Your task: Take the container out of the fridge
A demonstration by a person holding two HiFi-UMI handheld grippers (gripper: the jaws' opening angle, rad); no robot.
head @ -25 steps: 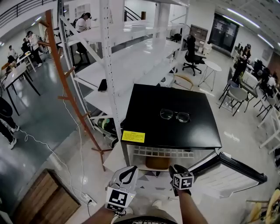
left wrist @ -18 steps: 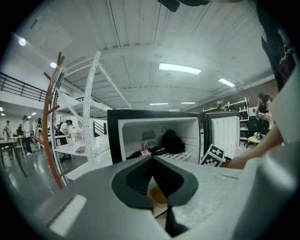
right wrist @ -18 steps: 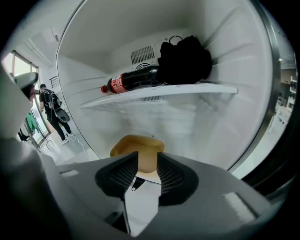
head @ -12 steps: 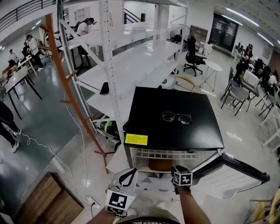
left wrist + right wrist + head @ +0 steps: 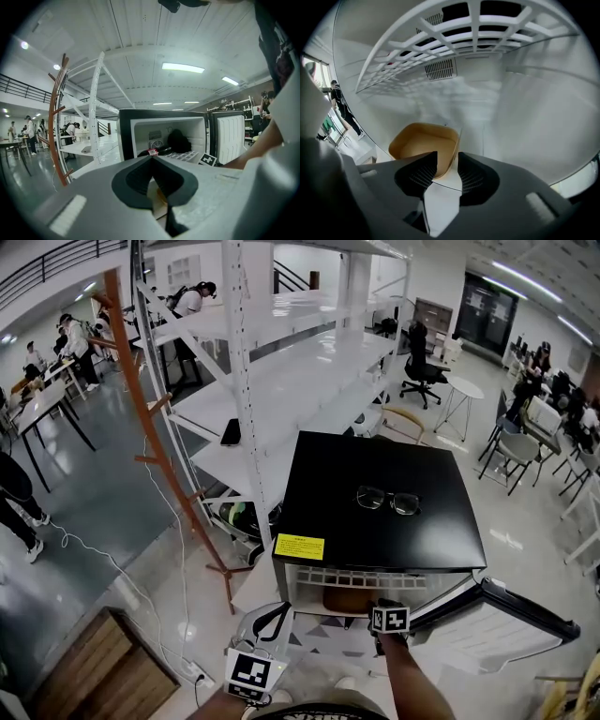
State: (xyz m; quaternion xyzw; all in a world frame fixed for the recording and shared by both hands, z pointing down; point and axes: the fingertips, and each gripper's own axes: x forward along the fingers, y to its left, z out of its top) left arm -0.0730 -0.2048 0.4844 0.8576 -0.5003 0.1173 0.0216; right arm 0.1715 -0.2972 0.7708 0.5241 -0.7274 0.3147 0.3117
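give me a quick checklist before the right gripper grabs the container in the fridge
1. fridge door open: ok
2. right gripper inside the fridge, at the tan container: ok
3. its jaws apart, having just been opening, with the container's side wall between them: ok
4. jaws pressing on that wall: not ok, no grip yet
5. room under the wire shelf to lift the container out: cannot tell
6. left gripper outside the fridge, jaws together, nothing between them: ok
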